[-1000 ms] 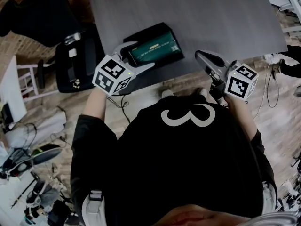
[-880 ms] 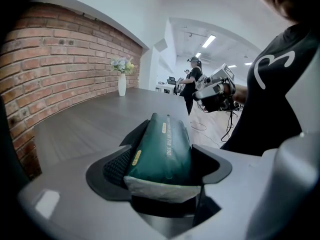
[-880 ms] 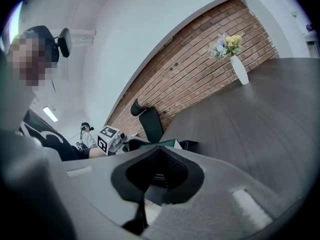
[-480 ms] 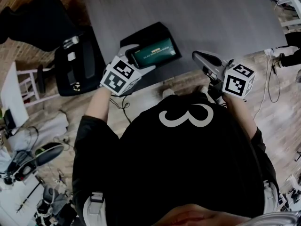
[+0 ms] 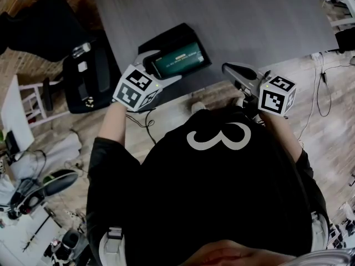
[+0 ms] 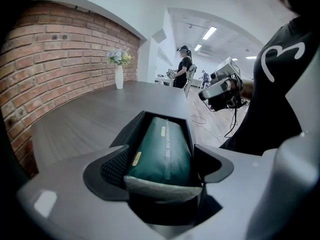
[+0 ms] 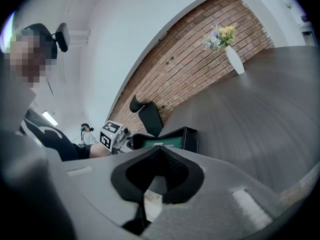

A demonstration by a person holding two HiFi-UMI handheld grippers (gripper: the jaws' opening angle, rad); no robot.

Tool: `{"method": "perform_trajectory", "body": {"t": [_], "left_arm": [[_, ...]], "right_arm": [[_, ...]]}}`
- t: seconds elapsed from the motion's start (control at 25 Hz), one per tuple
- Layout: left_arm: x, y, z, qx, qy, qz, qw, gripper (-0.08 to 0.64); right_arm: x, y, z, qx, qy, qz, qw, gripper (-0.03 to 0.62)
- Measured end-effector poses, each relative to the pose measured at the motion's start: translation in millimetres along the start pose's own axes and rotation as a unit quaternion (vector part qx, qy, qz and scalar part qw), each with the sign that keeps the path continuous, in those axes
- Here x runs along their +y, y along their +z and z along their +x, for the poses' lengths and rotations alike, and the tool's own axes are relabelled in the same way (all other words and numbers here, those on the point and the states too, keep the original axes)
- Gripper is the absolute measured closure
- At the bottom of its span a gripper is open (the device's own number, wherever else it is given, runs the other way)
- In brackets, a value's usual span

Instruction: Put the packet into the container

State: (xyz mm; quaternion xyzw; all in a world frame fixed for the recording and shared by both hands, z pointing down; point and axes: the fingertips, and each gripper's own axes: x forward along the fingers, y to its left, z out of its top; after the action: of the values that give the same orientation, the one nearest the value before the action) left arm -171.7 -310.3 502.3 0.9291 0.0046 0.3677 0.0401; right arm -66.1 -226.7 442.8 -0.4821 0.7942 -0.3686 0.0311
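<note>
Head view: the green packet (image 5: 177,60) is lying flat inside the black container (image 5: 166,35), which is sitting near the front edge of the dark worktop (image 5: 249,21). The packet's long axis is running along the container's length, roughly parallel to that edge, with its left end towards the left tongs (image 5: 160,68). Those tongs are straddling that end. The right tongs (image 5: 230,70) are hanging well apart over the worktop edge, likely just keeping clear.

Left gripper view: the left tongs (image 6: 160,166) are standing wide, having just been opening. The packet (image 6: 165,151) is lying between them, but the pads are flanking it rather than pressing it. It reads as a release, with the packet's weight resting in the container (image 6: 131,129). The long axis is pointing straight away from the tongs, printed face up. The near end is sitting a bit proud of the rim, so it may need a nudge.

Right gripper view: the right tongs (image 7: 159,166) are closed on nothing, aimed across the worktop (image 7: 250,109) towards the container (image 7: 189,136). Only a green strip of the packet (image 7: 159,144) is showing over its wall, lying sideways on from here.
</note>
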Motion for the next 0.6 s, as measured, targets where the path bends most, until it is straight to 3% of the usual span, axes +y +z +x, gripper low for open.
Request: {"method": "perform_trajectory", "body": {"t": [0.36, 0.48, 0.6], "left_arm": [[3, 22, -19, -0.088, -0.002, -0.071, 0.9935, 0.118], [2, 31, -35, -0.115, 0.024, -0.088, 0.9893, 0.143], [-4, 42, -50, -0.148, 0.038, -0.137, 0.9788, 0.226]], "right_arm": [[-7, -5, -13, 0.012, 0.008, 0.0, 1.0, 0.591], [1, 2, -12, 0.014, 0.025, -0.016, 0.999, 0.591], [13, 13, -8, 0.011, 0.048, -0.046, 0.998, 0.591]]}}
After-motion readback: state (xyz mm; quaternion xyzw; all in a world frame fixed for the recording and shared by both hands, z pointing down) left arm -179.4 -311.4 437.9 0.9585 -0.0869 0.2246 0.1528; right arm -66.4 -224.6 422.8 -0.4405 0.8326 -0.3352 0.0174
